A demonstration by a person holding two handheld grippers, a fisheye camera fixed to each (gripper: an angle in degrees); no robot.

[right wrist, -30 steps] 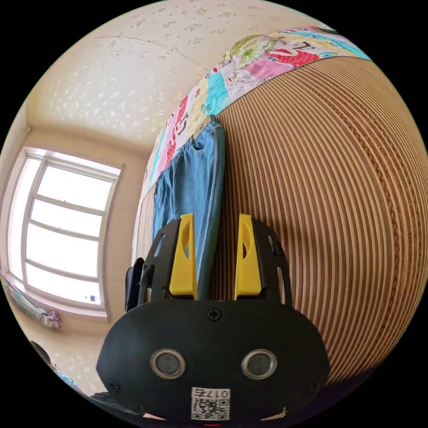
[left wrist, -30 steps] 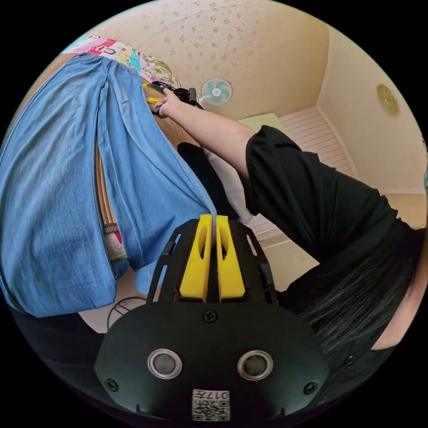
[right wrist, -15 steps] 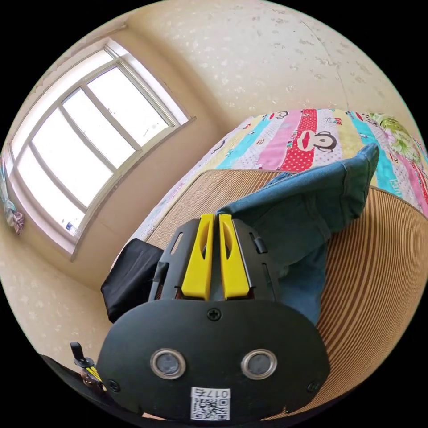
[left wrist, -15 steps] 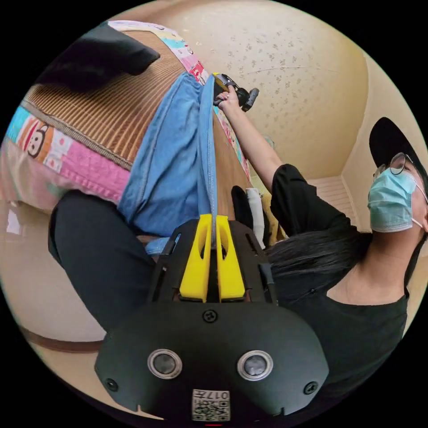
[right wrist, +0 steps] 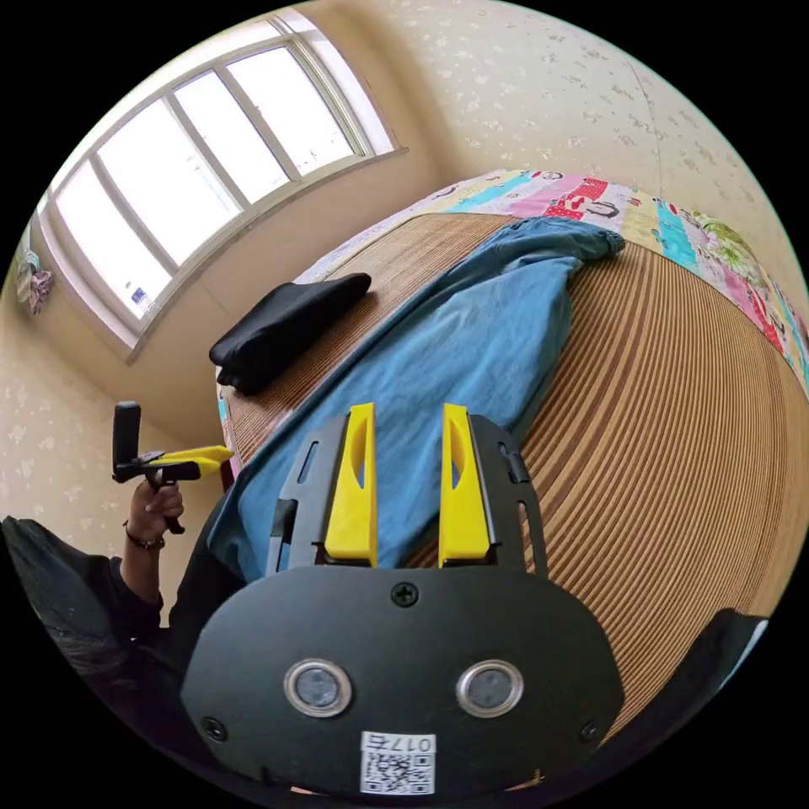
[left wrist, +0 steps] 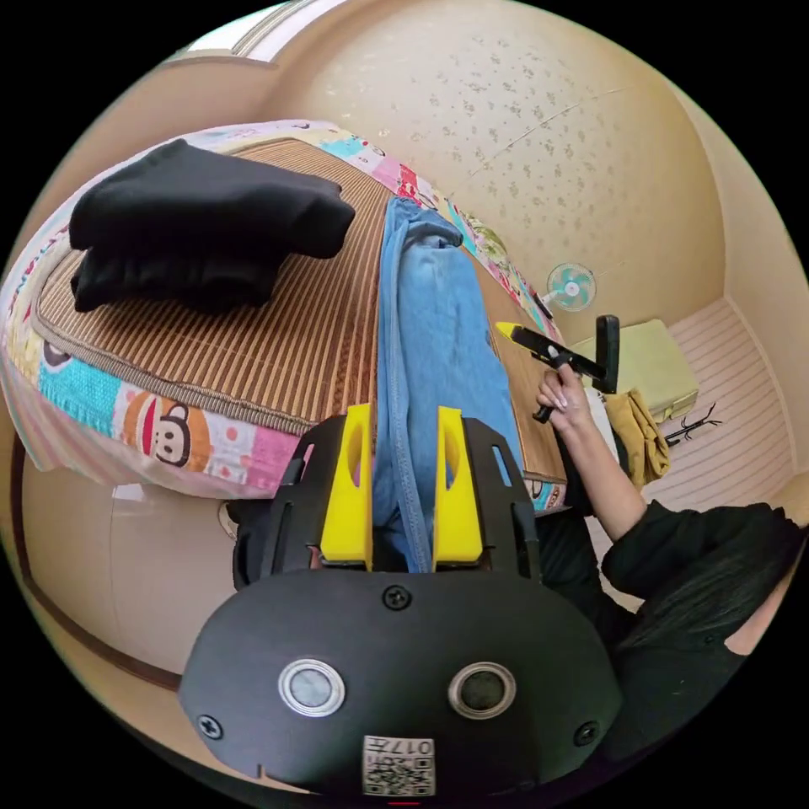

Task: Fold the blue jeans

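L gripper (left wrist: 403, 413) has its yellow fingers (left wrist: 347, 484) spread wide, w/ the blue jeans (left wrist: 430, 337) running up between them; the denim edge hangs in the gap, but whether either finger touches it cannot be told. From the fingers the jeans stretch away as a long narrow strip, folded lengthwise, across the woven mat (left wrist: 278, 337) on the bed, w/ the far end bunched near the patterned sheet (left wrist: 160, 425) border. A black folded garment (left wrist: 202, 223) lies on the mat well off to one side of the fingers, apart from the jeans. On the other side of the fingers, the person's hand (left wrist: 566, 403) holds the R gripper (left wrist: 509, 330) just beside the jeans' edge, its yellow tip pointing toward the denim. A small fan (left wrist: 570, 286) stands farther back by the wall.

In the right gripper view, the R gripper (right wrist: 409, 413) also has its fingers (right wrist: 462, 484) wide apart and empty, above the jeans (right wrist: 472, 337), which lie flat on the mat (right wrist: 674, 438) and extend ahead of the fingers. The black garment (right wrist: 282, 329) sits beyond the jeans toward the window (right wrist: 194, 185). To the side of the fingers the person's other hand (right wrist: 153, 504) holds the L gripper (right wrist: 217, 455) near the jeans' lower end
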